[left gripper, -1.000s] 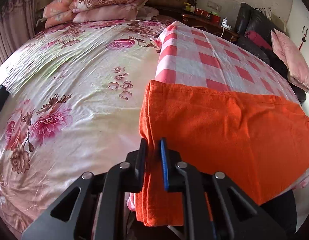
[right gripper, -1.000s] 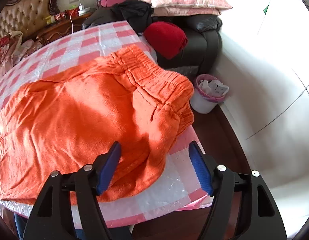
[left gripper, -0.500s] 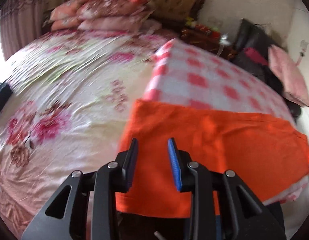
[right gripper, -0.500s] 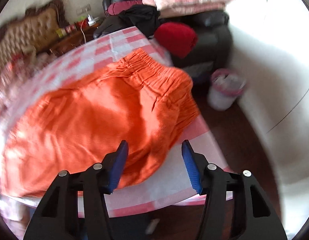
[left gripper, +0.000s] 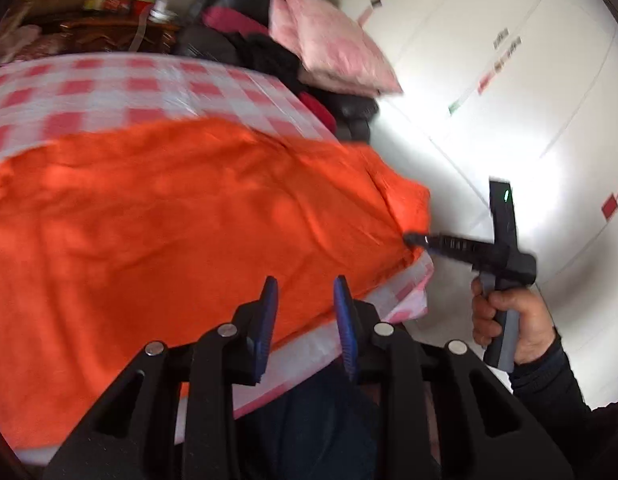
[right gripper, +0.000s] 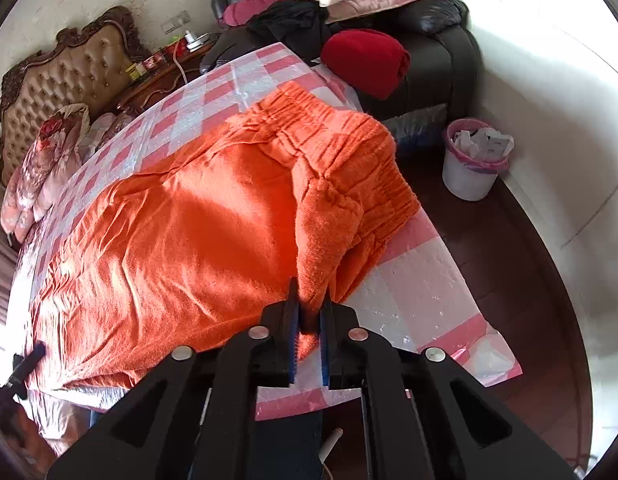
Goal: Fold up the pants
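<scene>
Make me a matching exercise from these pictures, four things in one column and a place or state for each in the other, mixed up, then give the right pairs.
Things:
1. orange pants
2. red bundle
3. white bin
4. right gripper

Places or states:
A. on the black sofa
B. closing on a fold of orange cloth
C. spread on the checked cloth
D. on the dark floor by the wall

Pairs: 1-C, 2-A, 3-D, 4-B

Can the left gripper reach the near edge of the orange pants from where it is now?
Probably yes. The left gripper hangs with jaws apart just over the near edge of the orange pants, nothing between them or in the way. The right gripper pinches the waistband corner, off to the side.
</scene>
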Demonstrator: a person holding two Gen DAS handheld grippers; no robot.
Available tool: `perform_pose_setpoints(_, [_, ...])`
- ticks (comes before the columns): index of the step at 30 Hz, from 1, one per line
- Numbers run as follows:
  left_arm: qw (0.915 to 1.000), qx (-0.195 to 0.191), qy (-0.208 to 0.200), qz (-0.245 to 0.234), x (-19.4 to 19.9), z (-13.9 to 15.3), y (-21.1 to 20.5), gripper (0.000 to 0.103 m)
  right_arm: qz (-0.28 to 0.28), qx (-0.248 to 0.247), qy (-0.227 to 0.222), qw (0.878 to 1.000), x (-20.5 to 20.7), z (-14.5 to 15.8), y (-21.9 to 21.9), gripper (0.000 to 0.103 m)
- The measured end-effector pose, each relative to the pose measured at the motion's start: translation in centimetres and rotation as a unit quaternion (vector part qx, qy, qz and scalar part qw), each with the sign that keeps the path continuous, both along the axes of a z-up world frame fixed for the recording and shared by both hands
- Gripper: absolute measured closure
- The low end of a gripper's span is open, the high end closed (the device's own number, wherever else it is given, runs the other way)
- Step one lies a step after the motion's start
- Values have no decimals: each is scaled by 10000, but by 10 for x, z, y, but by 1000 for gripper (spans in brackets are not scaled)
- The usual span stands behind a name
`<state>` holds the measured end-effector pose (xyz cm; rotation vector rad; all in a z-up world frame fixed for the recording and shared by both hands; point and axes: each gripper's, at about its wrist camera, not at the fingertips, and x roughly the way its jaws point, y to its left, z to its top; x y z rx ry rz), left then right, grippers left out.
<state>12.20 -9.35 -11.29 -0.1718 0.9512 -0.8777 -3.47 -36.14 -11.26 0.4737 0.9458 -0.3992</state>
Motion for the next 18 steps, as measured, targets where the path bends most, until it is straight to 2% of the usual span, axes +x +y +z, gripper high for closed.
perform_pose_setpoints(2, [9989,430,178,-43,1,-23,-26,77,-175,-295,107,9994,-6,8,1,65])
perform_pose_setpoints(3, [9985,463,285,-67,-2,-30,-30,77,-289,-609,145,9976,-11,14,2,58])
perform_pose_setpoints(4, [9986,464,261,-53,-5,-34,-29,77,-411,-1091,153,9931,-18,25,8,53])
perform_pose_setpoints(5, [9989,458,136,-4,-9,-34,-27,76,-441,-1362,105,9896,-21,31,13,48])
perform_pose_setpoints(7, [9990,425,134,101,-11,-35,-22,76,-325,-1819,-22,9828,-21,42,34,48])
perform_pose_setpoints(9, [9990,308,9,323,-12,-30,-10,75,-10,-1935,-168,9810,-13,44,54,47])
perform_pose_setpoints(10, [9981,239,-212,532,-15,-24,-2,74,234,-1958,-275,9800,-4,43,70,47])
perform_pose_setpoints(11, [9956,213,-462,787,-16,-19,7,65,368,-1974,-329,9791,2,42,78,44])
perform_pose_setpoints(12, [9917,218,-696,1063,-15,-14,21,53,506,-2012,-377,9775,8,40,89,41])
perform_pose_setpoints(13, [9863,281,-869,1375,-10,-13,35,49,641,-2059,-407,9756,15,36,100,40])
perform_pose_setpoints(15, [9784,438,-860,1828,4,-14,61,48,909,-2124,-291,9725,30,22,122,37])
perform_pose_setpoints(17, [9622,807,-814,2469,13,-17,97,48,1109,-2180,-11,9696,38,3,135,37])
perform_pose_setpoints(18, [9498,1019,-814,2844,16,-19,120,50,1209,-2278,205,9660,42,-10,144,37])
